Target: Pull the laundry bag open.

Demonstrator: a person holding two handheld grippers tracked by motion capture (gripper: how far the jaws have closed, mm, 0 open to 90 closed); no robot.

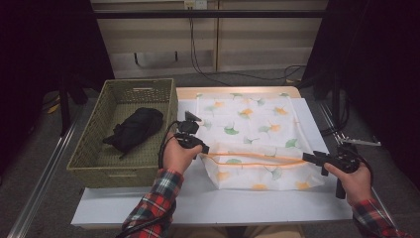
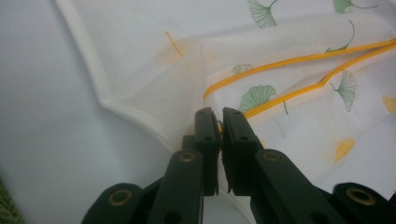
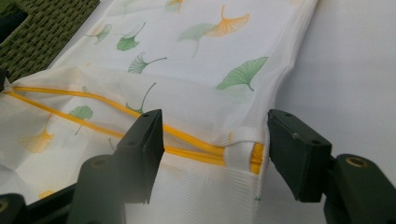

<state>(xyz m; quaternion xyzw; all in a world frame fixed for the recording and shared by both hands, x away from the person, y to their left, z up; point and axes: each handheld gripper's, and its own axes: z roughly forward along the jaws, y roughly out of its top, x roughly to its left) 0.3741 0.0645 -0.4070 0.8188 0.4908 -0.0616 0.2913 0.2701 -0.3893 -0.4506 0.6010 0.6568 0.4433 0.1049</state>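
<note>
High overhead view, two close gripper views — shared mesh bag [image 1: 257, 144]

I see my right gripper [image 3: 212, 154] with its jaws wide apart around the end of the yellow zipper [image 3: 196, 151] on the white mesh bag [image 3: 196, 60] with leaf prints. The pads do not touch it. A green basket [image 3: 44, 30] sits far behind.

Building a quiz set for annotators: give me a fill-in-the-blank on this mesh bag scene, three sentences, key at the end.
1. The left gripper is shut on the mesh laundry bag beside its ____ zipper.
2. The right gripper has its fingers ____ at the zipper's end.
3. A folded black garment lies in the woven ____.

Missing words: orange; open; basket
</note>
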